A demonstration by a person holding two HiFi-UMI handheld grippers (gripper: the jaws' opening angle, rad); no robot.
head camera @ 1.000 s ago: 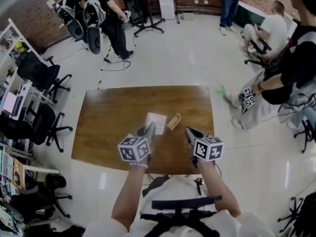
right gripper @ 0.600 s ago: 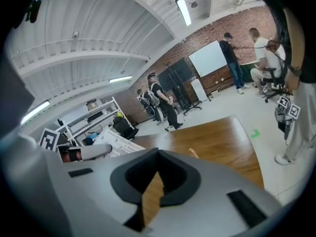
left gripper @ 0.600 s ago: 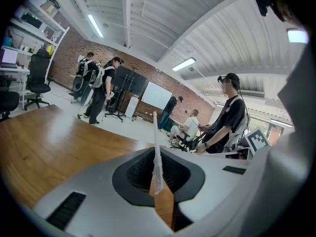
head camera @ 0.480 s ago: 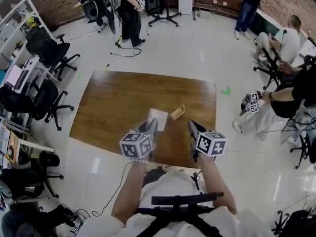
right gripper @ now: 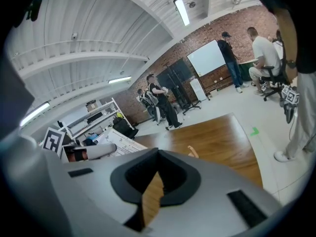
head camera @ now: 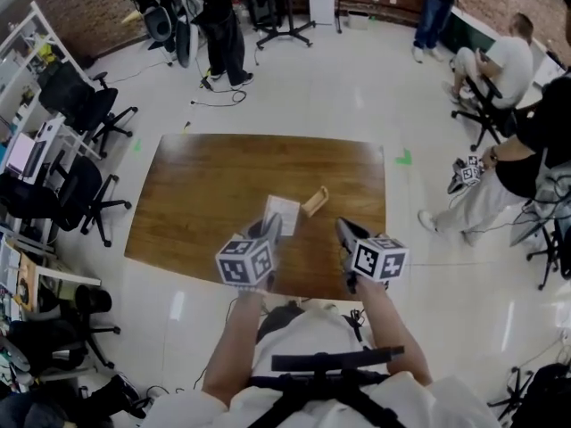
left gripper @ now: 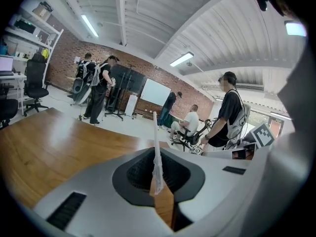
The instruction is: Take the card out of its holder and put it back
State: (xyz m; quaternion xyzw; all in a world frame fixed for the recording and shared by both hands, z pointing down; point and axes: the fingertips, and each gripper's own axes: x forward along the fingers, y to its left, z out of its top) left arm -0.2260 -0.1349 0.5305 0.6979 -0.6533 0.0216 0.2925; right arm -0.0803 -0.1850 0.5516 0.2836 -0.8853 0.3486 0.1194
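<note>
Counter (head camera: 196,194): wooden, carrying the holder. My left tongs (head camera: 269,231) are pinching narrow on the near edge of the card (head camera: 282,214), holding it out toward 12 o'clock. My right tongs (head camera: 344,231) are sitting nearly closed, gripping nothing. The holder (head camera: 314,201) is lying empty at 1 o'clock from the card. I am judging removal done and reinsertion pending. Print on the card is showing too small to read; no brands are showing.
</note>
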